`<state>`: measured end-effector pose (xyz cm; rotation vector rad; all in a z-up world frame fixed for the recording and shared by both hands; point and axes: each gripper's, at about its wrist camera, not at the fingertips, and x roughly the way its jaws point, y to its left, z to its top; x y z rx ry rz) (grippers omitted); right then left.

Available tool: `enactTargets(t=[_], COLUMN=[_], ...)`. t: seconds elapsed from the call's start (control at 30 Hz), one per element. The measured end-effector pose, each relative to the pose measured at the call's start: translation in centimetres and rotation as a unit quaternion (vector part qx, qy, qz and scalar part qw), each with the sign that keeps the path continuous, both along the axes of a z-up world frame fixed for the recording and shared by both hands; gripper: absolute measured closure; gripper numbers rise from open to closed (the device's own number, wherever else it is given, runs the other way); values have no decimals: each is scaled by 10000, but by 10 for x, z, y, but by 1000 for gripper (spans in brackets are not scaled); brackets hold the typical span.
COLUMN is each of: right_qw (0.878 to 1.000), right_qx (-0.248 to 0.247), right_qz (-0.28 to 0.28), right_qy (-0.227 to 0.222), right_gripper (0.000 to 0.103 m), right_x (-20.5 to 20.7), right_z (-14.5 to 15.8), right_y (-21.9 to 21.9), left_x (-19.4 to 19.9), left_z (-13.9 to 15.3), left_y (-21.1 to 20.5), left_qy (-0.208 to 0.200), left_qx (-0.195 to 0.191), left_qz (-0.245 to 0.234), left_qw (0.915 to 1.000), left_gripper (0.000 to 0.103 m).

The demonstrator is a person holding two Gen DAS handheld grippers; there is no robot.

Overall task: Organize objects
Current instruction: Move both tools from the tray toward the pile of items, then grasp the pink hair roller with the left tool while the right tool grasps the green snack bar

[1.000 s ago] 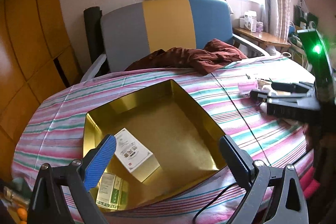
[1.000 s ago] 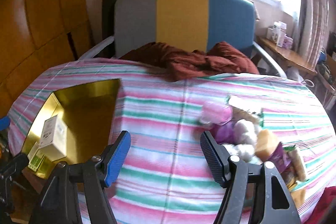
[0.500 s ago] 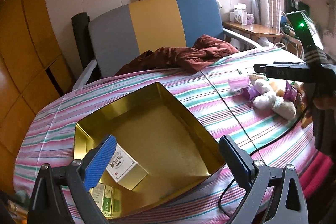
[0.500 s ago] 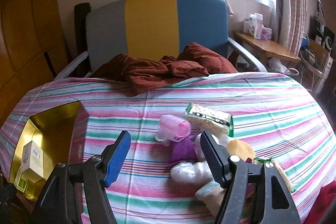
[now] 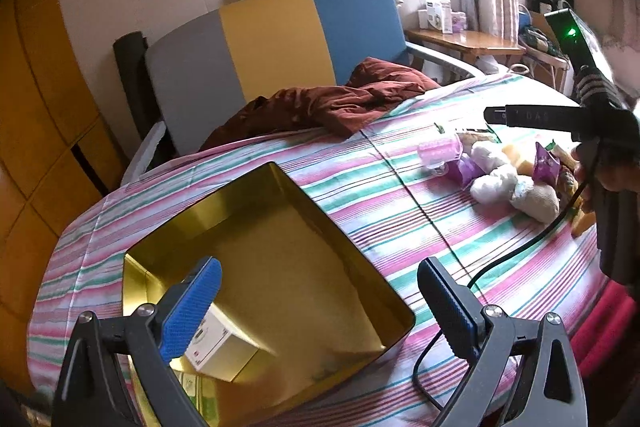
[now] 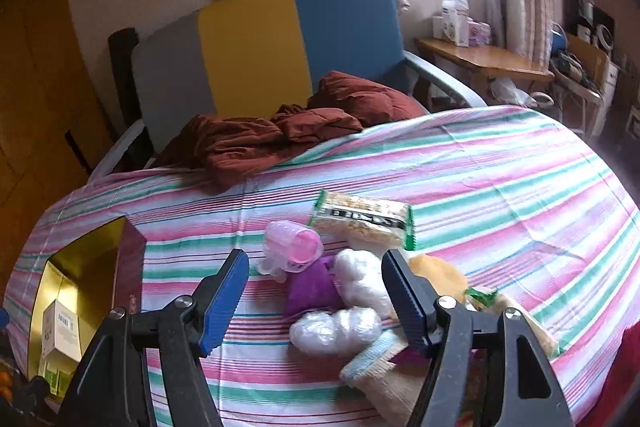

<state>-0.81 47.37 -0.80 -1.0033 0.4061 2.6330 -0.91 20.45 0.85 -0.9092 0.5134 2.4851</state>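
Both grippers have swung toward the heap of small items (image 6: 352,291) near the bed's right edge — right gripper (image 6: 314,291) spread and empty above it, left gripper (image 5: 318,303) spread over the gold box (image 5: 280,187) at the left edge, holding only a white carton (image 5: 216,343) and green packets; most sorting remains.

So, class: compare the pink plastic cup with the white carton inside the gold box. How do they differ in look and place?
The pink plastic cup is round and translucent; the white carton is a printed, straight-edged box. The cup lies on its side on the striped cloth beside the loose pile; the carton sits inside the gold box. Neither is held by a gripper.
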Motion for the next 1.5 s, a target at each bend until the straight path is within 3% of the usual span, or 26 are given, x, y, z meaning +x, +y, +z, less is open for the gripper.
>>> enactTargets(t=[0.33, 0.53, 0.83, 1.33, 1.4, 1.5], right_qw=[9957, 9925, 9923, 9914, 9912, 9912], right_qx=[-279, -517, -745, -906, -913, -892], right_qz=[-885, -1095, -983, -935, -945, -958], right_qy=[-14, 141, 147, -116, -157, -205], right_gripper=[33, 33, 33, 33, 33, 33], right_x=[16, 24, 23, 15, 14, 12], right_z=[-3, 1, -1, -14, -16, -18], right_y=[37, 50, 51, 55, 55, 55], left_x=[-41, -68, -125, -179, -182, -185], left_z=[-1, -7, -44, -89, -91, -98], left_y=[54, 105, 183, 230, 231, 235], left_qy=[-561, -736, -1606, -2189, -2234, -2360], left_qx=[277, 225, 464, 677, 732, 699], left_qz=[-327, -582, -946, -1628, -1690, -1760], left_qw=[9975, 9953, 9814, 9597, 9572, 9531], left_gripper=[4, 5, 5, 5, 9, 31])
